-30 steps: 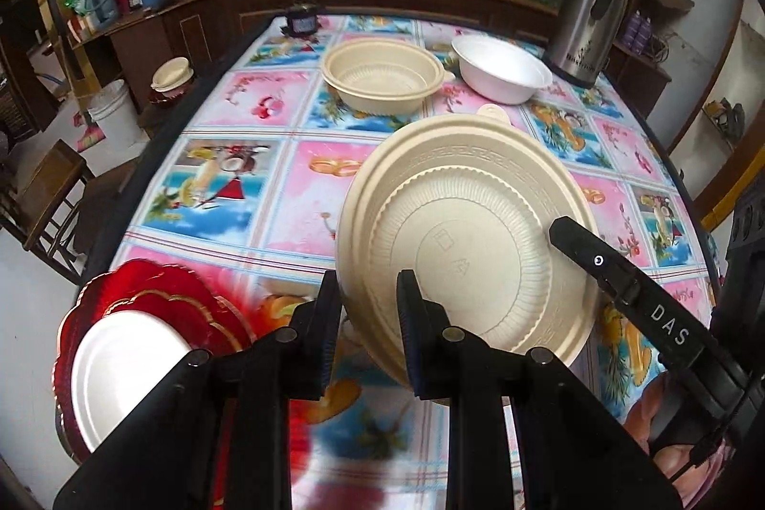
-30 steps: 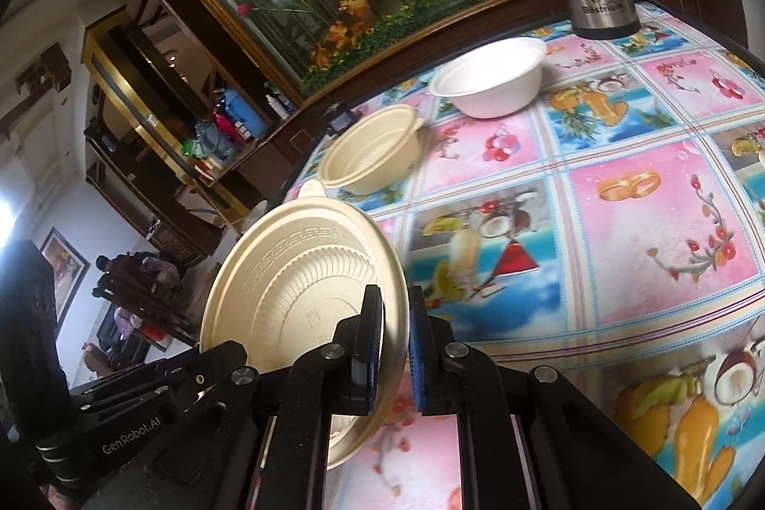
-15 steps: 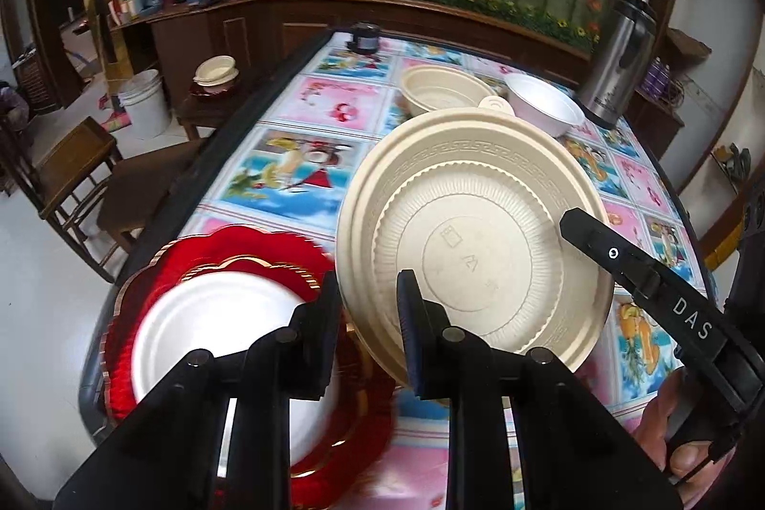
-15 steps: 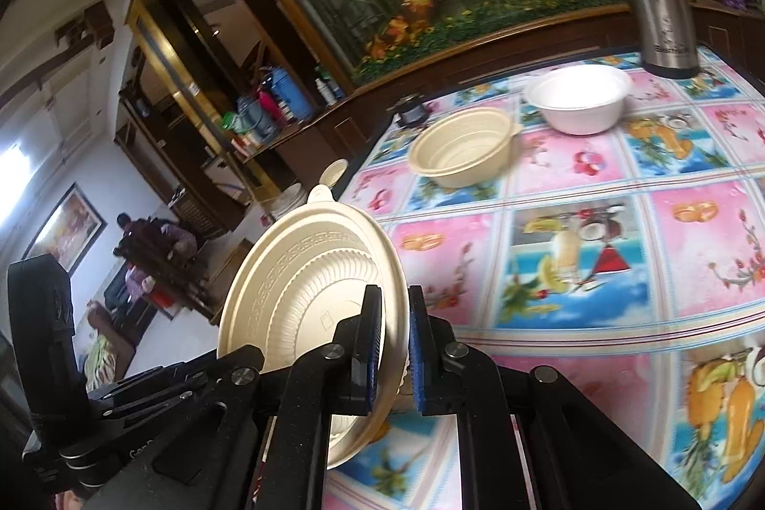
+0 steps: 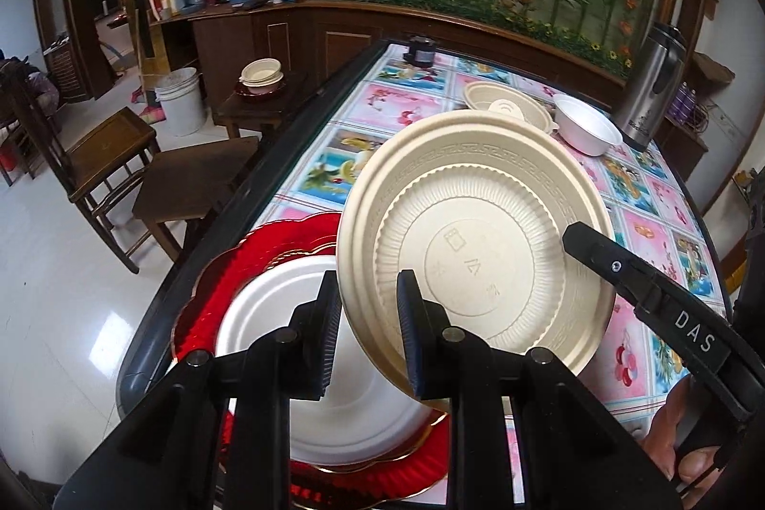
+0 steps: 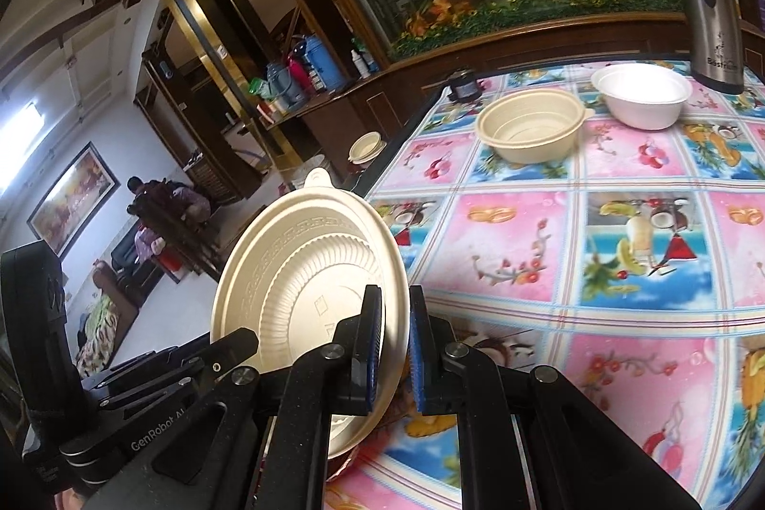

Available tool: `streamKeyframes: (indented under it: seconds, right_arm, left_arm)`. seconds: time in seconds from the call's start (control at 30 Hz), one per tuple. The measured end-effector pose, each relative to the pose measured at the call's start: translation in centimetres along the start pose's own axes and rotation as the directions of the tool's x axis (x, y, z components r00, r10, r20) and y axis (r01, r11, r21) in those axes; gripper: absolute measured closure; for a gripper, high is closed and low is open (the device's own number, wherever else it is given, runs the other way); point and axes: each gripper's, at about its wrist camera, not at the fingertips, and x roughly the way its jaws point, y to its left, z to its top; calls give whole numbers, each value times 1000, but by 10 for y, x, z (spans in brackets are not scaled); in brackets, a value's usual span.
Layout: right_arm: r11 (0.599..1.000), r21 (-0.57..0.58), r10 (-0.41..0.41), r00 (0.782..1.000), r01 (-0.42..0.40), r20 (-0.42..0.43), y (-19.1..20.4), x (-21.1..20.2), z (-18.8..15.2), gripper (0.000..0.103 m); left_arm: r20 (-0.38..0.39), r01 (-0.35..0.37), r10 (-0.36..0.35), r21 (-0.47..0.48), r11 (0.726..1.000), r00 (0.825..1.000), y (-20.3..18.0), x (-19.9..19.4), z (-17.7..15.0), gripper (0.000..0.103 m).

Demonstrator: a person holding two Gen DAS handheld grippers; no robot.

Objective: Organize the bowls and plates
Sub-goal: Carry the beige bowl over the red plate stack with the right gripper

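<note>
My left gripper (image 5: pixel 366 333) & right gripper (image 6: pixel 396 347) both pinched the rim of one tan plate (image 5: pixel 478 242), tilted in the air. It hung over a white plate (image 5: pixel 267 314) on a red plate (image 5: pixel 210 290) at the table (image 6: pixel 621 319) corner near me. Tan bowl (image 6: pixel 530 127) & white bowl (image 6: pixel 640 94) sat at the far edge.
</note>
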Motion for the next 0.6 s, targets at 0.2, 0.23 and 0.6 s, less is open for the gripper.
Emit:
streamKeyframes:
  seconds: [0.2,0.23,0.6]
  right_arm:
    - [1000,-17,2,1000,-3,-19,11,7,-5,93]
    - [1000,-17,3,1000,-4,-23,13,9,-5,93]
    - [1000,-30,6,998,-8,-59,21,22,-11,92]
  left_arm:
    - [9,-13,13,-14,1000,1000,11,-1,-2,82]
    - [9,-14,14,-15,1000,1000,12,-2,-3,82]
    - [11,-36,37,-32,999,999,27,1,-7,82]
